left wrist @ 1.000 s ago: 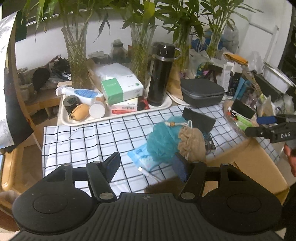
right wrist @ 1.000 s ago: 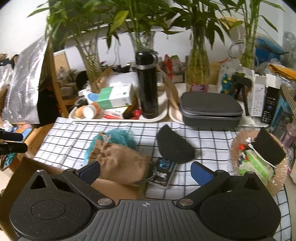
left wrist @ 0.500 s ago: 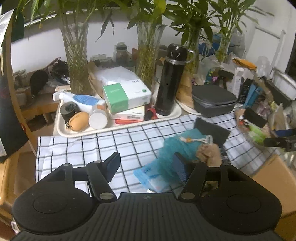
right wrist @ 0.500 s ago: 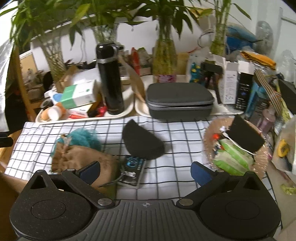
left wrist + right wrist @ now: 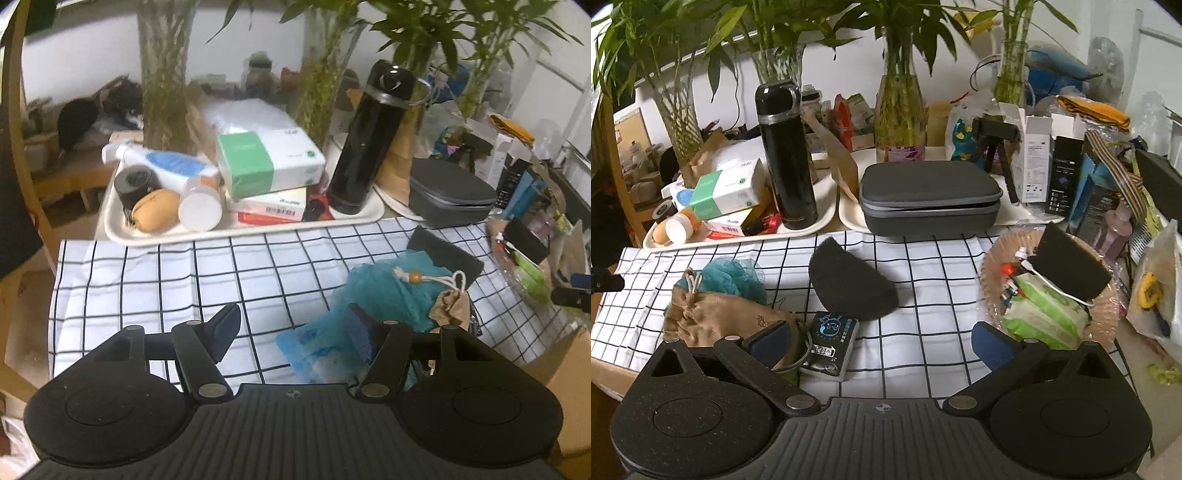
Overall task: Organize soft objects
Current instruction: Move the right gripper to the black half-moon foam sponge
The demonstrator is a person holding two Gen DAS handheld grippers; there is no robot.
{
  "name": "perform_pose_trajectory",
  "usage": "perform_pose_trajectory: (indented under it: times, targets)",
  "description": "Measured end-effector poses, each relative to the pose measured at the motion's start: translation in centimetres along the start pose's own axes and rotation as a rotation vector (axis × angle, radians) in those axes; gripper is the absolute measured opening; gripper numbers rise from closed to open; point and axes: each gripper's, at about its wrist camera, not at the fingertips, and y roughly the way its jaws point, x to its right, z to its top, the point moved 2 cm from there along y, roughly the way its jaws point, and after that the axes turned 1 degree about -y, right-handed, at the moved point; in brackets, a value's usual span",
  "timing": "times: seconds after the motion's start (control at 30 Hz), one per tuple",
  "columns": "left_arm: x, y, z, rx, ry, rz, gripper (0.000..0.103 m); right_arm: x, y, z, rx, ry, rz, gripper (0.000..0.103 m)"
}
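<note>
Left gripper [image 5: 291,332] — jaws spread, holding nothing, above the checked cloth [image 5: 155,273]; teal mesh pouf [image 5: 388,288] and tan drawstring bag [image 5: 716,317] lie touching at its right. Right gripper [image 5: 882,341] — jaws spread, empty, near the black half-round sponge [image 5: 849,288].

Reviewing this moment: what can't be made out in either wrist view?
- Blue packet, left wrist view: its near end is hidden behind the left gripper; print blurred.
- Brown pouch: its near end is covered by the right gripper in the right wrist view, mostly behind the teal mesh puff in the left.
- Box labels, right wrist view: too small.
</note>
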Motion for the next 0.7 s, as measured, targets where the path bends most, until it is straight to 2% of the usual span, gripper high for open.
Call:
perform_pose_trajectory:
  times: [0.17,0.37,0.7]
  targets:
    - [-0.3,-0.2,0.0,-0.013,-0.013,0.025,0.062,-1.0,1.5,0.6,0.029,-0.109,-0.009,0.103]
    - [-0.3,-0.5,0.0,-0.018,-0.003,0.034,0.062,-1.9,4.3,1.4,0.028,-0.226,0.057,0.103]
    - [0.8,-0.6,0.4,-0.015,0.017,-0.003,0.062,-2.1,9.0,1.7,-0.024,-0.293,0.102,0.103]
